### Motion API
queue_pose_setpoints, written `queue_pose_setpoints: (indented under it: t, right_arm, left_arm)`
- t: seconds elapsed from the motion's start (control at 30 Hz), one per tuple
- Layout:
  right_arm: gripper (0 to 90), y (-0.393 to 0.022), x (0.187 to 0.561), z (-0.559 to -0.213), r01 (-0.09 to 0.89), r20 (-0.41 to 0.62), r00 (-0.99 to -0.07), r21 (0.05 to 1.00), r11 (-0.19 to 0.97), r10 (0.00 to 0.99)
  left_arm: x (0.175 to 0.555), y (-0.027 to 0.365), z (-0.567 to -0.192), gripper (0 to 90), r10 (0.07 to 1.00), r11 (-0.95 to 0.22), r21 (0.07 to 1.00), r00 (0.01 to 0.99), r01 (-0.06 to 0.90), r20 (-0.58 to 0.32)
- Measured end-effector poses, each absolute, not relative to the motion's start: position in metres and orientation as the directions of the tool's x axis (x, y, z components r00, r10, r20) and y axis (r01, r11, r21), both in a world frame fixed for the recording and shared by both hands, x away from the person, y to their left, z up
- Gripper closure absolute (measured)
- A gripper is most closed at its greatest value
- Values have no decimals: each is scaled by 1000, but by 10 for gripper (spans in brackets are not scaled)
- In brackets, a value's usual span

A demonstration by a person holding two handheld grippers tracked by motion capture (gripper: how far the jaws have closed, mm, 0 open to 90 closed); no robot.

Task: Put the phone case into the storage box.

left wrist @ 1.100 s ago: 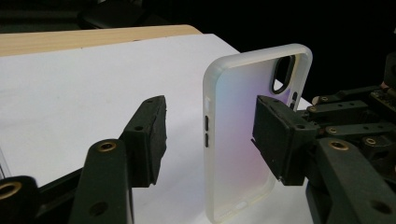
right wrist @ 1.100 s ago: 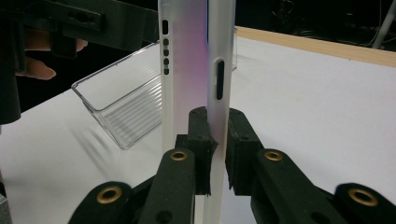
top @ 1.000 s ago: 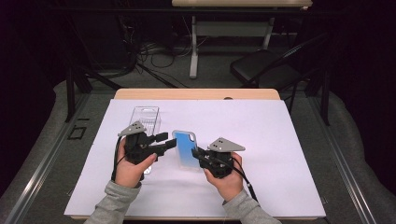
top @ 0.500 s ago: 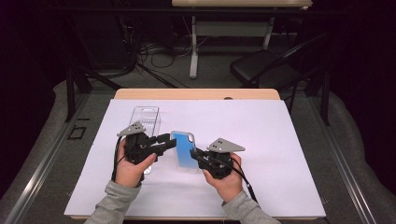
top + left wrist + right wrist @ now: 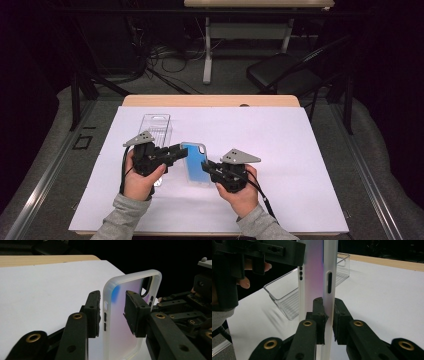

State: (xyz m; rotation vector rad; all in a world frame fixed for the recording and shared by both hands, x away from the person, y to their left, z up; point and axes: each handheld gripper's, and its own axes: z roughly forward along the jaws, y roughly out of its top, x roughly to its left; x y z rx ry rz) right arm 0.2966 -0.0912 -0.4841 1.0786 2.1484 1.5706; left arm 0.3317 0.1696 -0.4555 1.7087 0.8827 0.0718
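A blue-backed phone case (image 5: 196,162) with a frosted white rim is held up on edge just above the white sheet, between my two grippers. My right gripper (image 5: 207,169) is shut on the case's rim (image 5: 329,270), with its jaws (image 5: 328,307) pinching the wall from both sides. My left gripper (image 5: 180,150) reaches in from the left. Its jaws (image 5: 112,307) have just been closing and now straddle the case's side wall (image 5: 107,322). One pad sits outside the wall and one inside, with a small gap still showing.
A clear plastic tray (image 5: 155,129) lies on the white sheet (image 5: 280,145) just behind my left hand. The sheet covers a wooden table (image 5: 210,100). A dark chair (image 5: 285,75) and cables stand on the floor beyond the table.
The left gripper's jaws have narrowed around the case's edge. Both hands and the case have stayed in place.
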Motion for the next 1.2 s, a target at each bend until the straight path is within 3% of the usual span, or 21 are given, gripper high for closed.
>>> queue_pose_setpoints:
  t: [1.2]
  right_arm:
    - [821,-91,297,-485,411,219,-694,903,127,686]
  left_arm:
    - [331,174,-456,801,590,-48,851,702,523,-398]
